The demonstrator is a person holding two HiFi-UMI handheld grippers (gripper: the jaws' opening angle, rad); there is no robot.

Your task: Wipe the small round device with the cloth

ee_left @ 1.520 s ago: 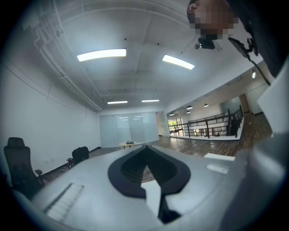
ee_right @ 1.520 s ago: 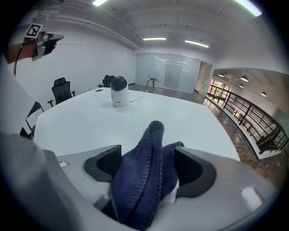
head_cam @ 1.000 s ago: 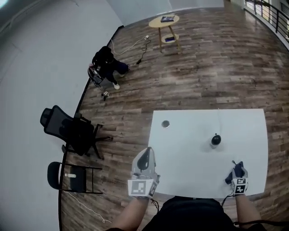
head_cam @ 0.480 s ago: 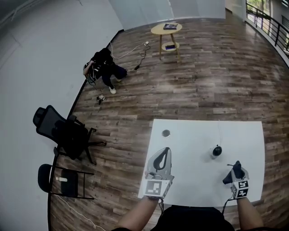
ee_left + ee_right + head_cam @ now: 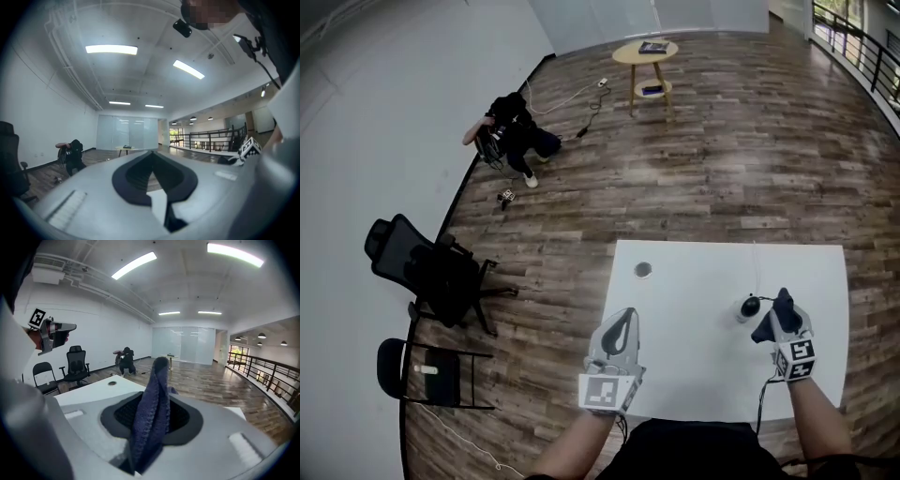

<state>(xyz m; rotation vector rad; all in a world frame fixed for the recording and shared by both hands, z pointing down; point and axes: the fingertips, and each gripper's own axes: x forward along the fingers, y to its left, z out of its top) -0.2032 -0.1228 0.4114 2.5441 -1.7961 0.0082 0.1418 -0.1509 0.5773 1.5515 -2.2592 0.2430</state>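
Right tool: the right gripper (image 5: 784, 312) is clamped on a dark blue knitted cloth (image 5: 151, 418). Its jaws have just been closing, and the cloth stands bunched upright between them.
Cloth: in the head view it hangs off the gripper's tip, just to the right of the device. I cannot tell whether they touch.
Task's thing: the small round black device on a pale base (image 5: 749, 307) sits on the white rectangular table (image 5: 694, 366), towards its right side. A thin pale cable (image 5: 755, 267) runs from it towards the far edge.
Left tool: the left gripper (image 5: 622, 323) hangs over the table's near left corner. Its jaw tips are together and I see nothing between them.
Also on the table: a small grey round disc (image 5: 643, 270) near the far left corner, well apart from the device.
Room: a black office chair (image 5: 422, 267) stands on the wood plank floor, a person in dark clothes (image 5: 511, 131) crouches by the wall, and a round wooden side table (image 5: 645, 52) is farther off.
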